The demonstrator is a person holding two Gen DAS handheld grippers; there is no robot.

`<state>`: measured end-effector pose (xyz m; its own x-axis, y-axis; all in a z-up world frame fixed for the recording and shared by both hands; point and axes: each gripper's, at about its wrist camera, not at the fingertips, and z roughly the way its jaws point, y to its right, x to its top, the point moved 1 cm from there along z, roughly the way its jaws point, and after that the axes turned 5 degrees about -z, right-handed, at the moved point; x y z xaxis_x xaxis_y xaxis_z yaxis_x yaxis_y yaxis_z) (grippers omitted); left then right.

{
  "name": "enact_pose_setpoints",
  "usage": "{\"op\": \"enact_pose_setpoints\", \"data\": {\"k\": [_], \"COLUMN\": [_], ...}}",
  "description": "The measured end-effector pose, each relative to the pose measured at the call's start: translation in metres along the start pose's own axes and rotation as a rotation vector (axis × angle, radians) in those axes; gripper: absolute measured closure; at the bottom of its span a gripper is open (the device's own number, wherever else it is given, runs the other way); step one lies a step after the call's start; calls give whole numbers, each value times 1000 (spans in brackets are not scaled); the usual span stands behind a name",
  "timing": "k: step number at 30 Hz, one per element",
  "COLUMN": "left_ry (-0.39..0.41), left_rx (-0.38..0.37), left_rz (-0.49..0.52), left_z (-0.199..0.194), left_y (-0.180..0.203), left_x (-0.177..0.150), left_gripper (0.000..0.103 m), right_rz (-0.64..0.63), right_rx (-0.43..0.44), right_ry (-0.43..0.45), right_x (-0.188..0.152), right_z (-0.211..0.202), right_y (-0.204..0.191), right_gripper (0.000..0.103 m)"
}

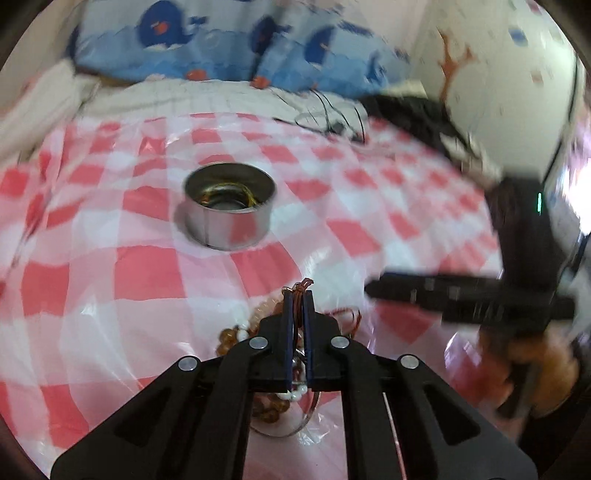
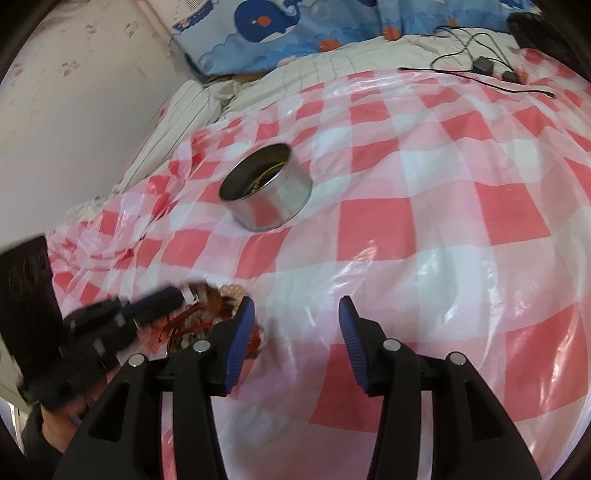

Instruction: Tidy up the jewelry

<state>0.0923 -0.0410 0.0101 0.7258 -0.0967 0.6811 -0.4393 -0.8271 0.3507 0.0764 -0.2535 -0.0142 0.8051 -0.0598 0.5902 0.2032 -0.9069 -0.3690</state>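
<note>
Red-and-white checked sheet (image 2: 424, 229), silver tin (image 2: 266, 192), blue whale-print pillow (image 2: 280, 33).
</note>
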Motion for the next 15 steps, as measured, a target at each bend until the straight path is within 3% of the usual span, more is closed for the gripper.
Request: {"op": "enact_pose_setpoints", "data": {"k": [3,6,15], "left_ry": [26,43,60], "left_rx": [-64,-91,-72], "left_rz": [-117,-170,-182], "left_z": [-8,-12,-14], "left_y": [-22,-32,-36], "left_x": [6,8,13], "left_gripper": [99,99,99], "right_rz": [-45,-87,-119], "right_rx": [-1,-4,-4], "right_ry": [-20,-44,-72], "right_x": [-2,-6,-11], "right_z": [4,10,18], "right_y": [-9,-17,-24], "right_gripper": [56,56,56]}}
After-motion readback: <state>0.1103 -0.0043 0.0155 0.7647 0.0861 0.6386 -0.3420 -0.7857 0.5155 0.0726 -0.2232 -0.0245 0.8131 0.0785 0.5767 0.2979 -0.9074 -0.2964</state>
